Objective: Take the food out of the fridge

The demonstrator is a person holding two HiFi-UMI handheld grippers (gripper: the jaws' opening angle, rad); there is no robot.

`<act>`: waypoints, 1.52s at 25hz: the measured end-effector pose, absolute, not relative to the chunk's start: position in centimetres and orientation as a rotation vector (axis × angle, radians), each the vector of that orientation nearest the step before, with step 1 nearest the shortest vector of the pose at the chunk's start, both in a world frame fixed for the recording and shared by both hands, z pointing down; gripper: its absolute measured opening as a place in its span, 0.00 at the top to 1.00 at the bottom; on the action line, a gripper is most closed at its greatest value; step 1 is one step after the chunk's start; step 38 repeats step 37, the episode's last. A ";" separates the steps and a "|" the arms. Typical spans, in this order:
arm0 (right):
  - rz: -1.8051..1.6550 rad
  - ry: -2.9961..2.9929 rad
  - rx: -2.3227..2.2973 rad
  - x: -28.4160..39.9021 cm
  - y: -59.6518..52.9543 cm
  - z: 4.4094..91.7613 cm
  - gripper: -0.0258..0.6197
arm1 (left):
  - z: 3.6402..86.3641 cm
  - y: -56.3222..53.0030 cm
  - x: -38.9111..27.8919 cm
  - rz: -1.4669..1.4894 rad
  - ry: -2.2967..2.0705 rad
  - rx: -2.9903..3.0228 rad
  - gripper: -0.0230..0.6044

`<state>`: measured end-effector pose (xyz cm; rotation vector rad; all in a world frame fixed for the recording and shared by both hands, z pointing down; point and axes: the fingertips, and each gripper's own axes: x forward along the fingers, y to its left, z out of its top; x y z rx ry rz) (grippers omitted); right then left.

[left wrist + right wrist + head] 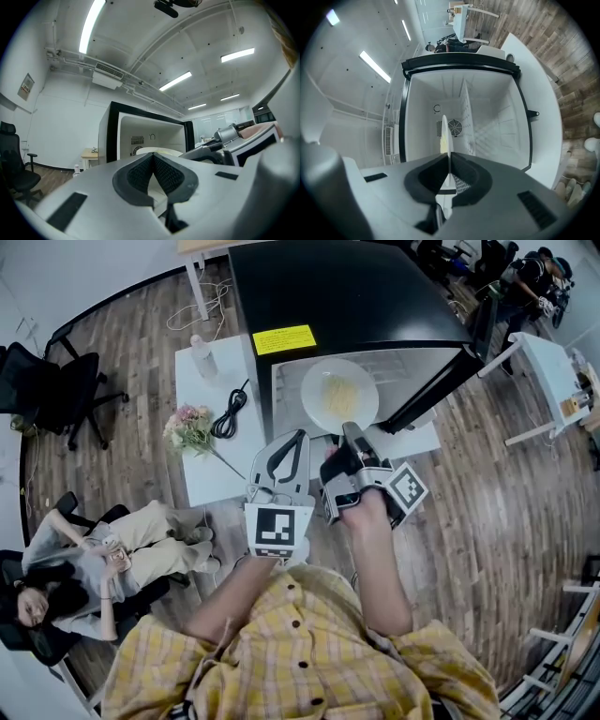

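Observation:
A white plate [339,395] of yellow food hangs in front of the open fridge [328,287], level with its white inside. My right gripper [349,434] is shut on the plate's near rim. In the right gripper view the plate [444,136] shows edge-on between the pads, with the fridge's white cavity [487,122] and its fan vent behind it. Just left of the right one, my left gripper [295,437] is shut and holds nothing. In the left gripper view its pads meet at my left gripper [153,159], and the plate [159,151] and the fridge [140,136] lie beyond.
The fridge door [441,381] stands open to the right. Left of the fridge, a white side table [211,474] carries a water bottle [202,354], a black cable [230,413] and flowers [190,427]. A person [103,559] sits at lower left. An office chair [56,381] stands far left.

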<state>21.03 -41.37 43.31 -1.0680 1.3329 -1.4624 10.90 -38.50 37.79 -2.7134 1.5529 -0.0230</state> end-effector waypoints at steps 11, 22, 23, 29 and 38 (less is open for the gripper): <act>-1.465 1.394 -1.052 19.6 -38.1 42.7 0.93 | 37.2 -37.7 11.3 -0.002 1.543 -2.709 0.95; -1.465 1.423 -1.044 19.1 -37.8 42.3 0.93 | 37.0 -37.8 11.2 0.001 1.542 -2.686 0.95; -1.466 1.424 -1.041 19.0 -37.8 42.2 0.93 | 36.9 -37.8 11.2 0.001 1.538 -2.685 0.95; -1.475 1.431 -1.023 18.5 -38.0 42.2 0.93 | 36.8 -38.0 10.9 0.008 1.545 -2.681 0.95; -1.473 1.435 -1.027 18.4 -38.3 42.1 0.93 | 36.8 -38.2 11.0 0.012 1.540 -2.681 0.95</act>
